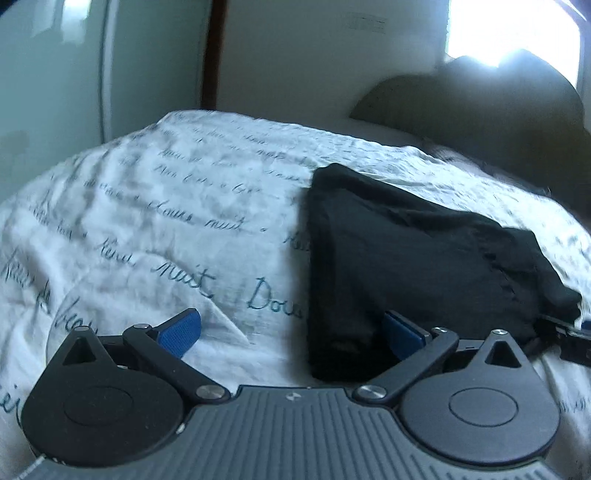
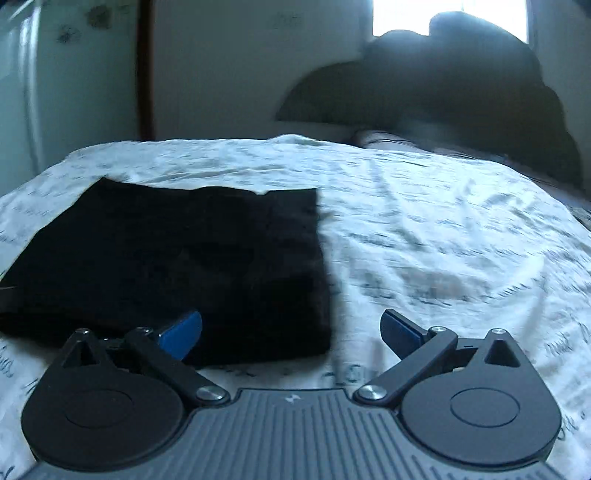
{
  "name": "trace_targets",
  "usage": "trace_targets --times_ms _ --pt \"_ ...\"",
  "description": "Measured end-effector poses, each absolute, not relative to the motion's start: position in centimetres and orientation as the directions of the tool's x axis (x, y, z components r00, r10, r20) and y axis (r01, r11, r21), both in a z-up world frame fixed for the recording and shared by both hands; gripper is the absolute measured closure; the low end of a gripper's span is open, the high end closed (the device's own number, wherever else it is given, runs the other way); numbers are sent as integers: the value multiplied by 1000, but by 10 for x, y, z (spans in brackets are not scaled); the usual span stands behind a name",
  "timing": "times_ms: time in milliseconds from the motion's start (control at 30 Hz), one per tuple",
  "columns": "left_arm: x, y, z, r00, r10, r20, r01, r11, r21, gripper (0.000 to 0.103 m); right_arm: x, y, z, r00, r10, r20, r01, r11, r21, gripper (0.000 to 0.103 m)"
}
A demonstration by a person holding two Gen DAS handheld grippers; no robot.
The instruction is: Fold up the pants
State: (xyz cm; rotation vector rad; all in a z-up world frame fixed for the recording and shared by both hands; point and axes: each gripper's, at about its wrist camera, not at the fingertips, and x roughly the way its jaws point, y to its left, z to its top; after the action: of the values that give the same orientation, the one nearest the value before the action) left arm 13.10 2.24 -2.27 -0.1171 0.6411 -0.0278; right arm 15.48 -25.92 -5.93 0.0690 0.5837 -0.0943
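Note:
The black pants (image 1: 413, 254) lie folded into a flat rectangle on a white bedspread with cursive writing (image 1: 155, 206). In the left wrist view they sit right of centre; my left gripper (image 1: 291, 332) stands open at their near left corner, its right blue pad over the dark cloth, nothing pinched. In the right wrist view the pants (image 2: 177, 266) fill the left half. My right gripper (image 2: 291, 332) stands wide open over their near right corner, its left pad above the cloth and its right pad above the bedspread (image 2: 443, 251).
A dark rounded headboard (image 2: 424, 92) and dark pillows rise at the far end of the bed, under a bright window (image 2: 443, 18). A pale wall and a cupboard door (image 1: 51, 74) stand to the left. The other gripper's tip (image 1: 569, 339) shows at the right edge.

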Motion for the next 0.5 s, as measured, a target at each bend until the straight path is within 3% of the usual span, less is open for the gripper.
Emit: trace_targets --times_ms 200,367,500 --pt "122 33 -6 820 -99 -564 11 988 -157 0 146 -276 -57 833 -12 -554 113 983 148 0" --pt "147 34 10 789 -162 -592 105 986 -130 1 155 -296 -29 834 159 -529 -21 966 257 0" --pt "164 25 15 799 -134 -586 127 990 -54 0 191 -302 -23 812 112 -573 0 981 192 0"
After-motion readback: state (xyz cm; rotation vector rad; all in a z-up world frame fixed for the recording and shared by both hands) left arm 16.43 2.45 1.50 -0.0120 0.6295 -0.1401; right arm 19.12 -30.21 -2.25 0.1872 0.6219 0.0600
